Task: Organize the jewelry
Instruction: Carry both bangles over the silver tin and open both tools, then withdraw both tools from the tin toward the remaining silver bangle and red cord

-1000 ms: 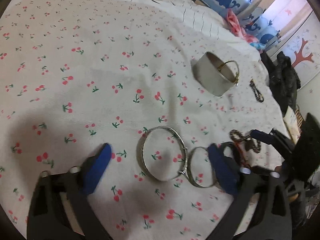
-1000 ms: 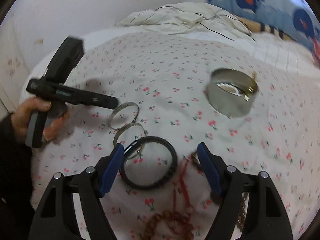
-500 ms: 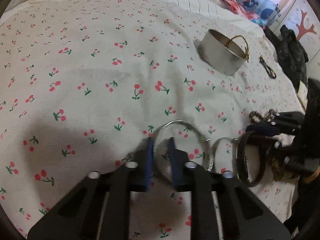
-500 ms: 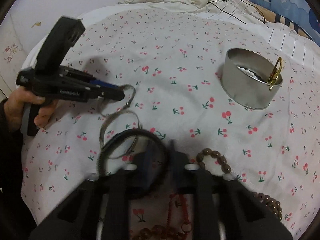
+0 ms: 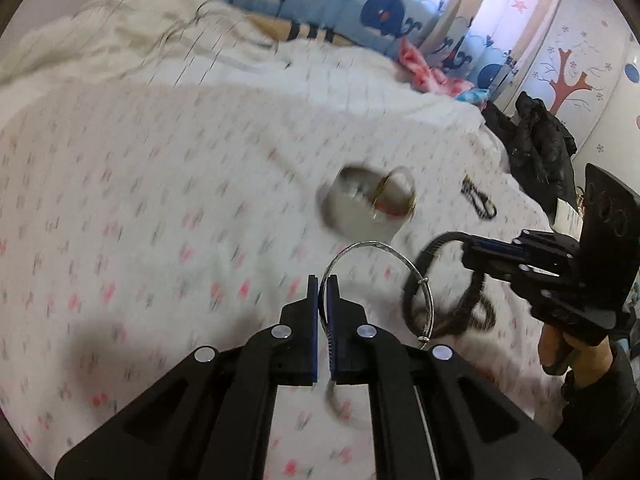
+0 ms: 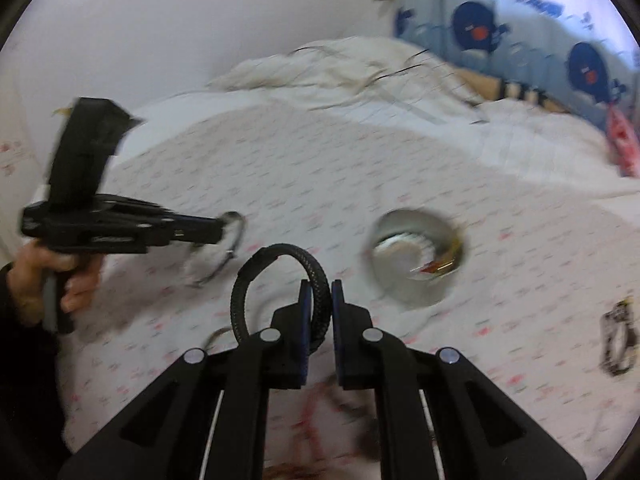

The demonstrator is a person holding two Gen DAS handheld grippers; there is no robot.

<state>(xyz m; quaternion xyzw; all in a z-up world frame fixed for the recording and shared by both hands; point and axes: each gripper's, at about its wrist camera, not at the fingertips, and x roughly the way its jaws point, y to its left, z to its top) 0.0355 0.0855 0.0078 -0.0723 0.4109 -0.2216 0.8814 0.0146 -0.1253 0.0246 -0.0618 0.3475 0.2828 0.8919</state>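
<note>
Above the cherry-print sheet (image 5: 140, 220), your left gripper (image 5: 323, 292) is pinching the silver bangle (image 5: 384, 252) near the round tin (image 5: 360, 212). From the right wrist, your right gripper (image 6: 318, 300) is squeezing the black braided bracelet (image 6: 276, 272) beside that tin (image 6: 416, 252).

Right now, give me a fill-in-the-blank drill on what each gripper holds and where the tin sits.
1. The left gripper is shut on a thin ____ bangle.
2. The right gripper is shut on a braided ____ bracelet.
3. The round metal tin stands on the ____-print bedsheet.

Missing words: silver; black; cherry
</note>
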